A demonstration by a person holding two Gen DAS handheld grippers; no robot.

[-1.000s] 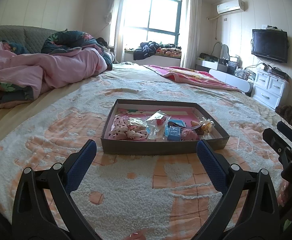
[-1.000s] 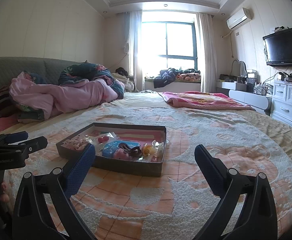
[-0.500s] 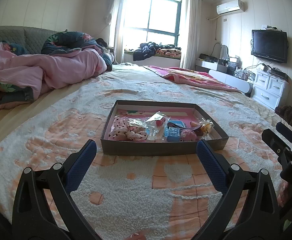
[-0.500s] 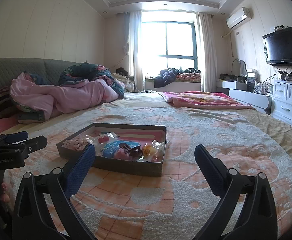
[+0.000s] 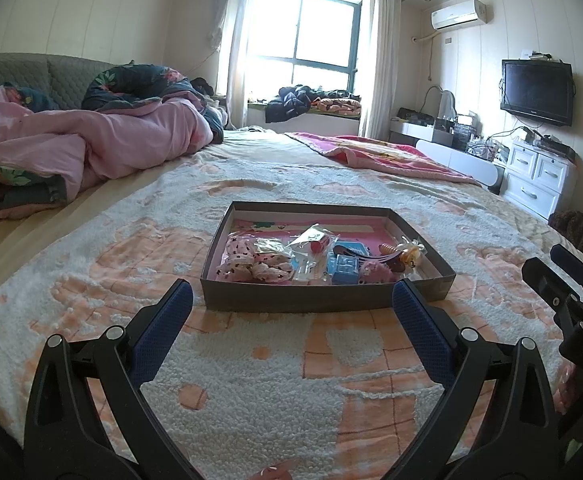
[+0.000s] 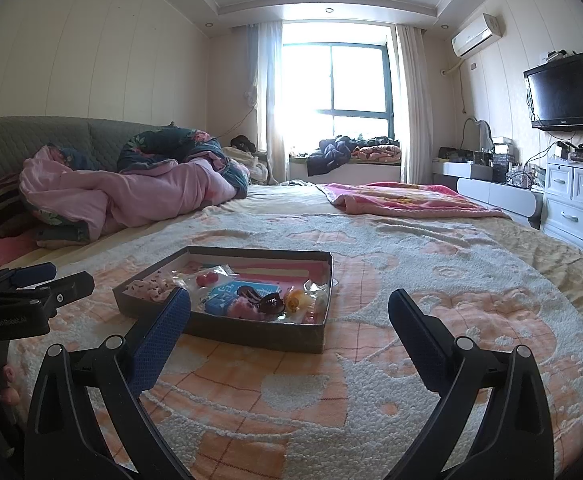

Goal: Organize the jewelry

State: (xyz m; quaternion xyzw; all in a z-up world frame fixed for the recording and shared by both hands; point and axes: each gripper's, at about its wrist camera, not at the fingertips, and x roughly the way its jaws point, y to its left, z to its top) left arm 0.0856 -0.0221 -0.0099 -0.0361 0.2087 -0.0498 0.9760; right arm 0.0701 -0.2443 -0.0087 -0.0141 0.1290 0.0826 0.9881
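Note:
A shallow dark cardboard box [image 5: 323, 302] [image 6: 251, 334] with a pink floor sits on the bed's fleecy blanket. Inside lie pink spotted scrunchies [image 5: 247, 262], a clear packet with a red piece [image 5: 313, 246], a blue card [image 5: 345, 270] [image 6: 221, 300], a dark hair claw [image 6: 261, 300] and a yellow trinket in clear wrap [image 5: 409, 254] [image 6: 297, 300]. My left gripper [image 5: 291, 304] hangs open just in front of the box, with nothing between its blue pads. Right of the box my right gripper [image 6: 289, 316] is open and empty too, its left pad overlapping the box's near edge in its own view.
A heap of pink and floral quilts [image 5: 91, 140] lies at the far left of the bed. A pink blanket [image 5: 379, 156] is spread at the far right. White drawers [image 5: 535, 180] and a wall television [image 5: 537, 92] stand beyond the bed's right edge.
Both views have drifted very slightly; the box and its contents have not moved and both grippers stay open.

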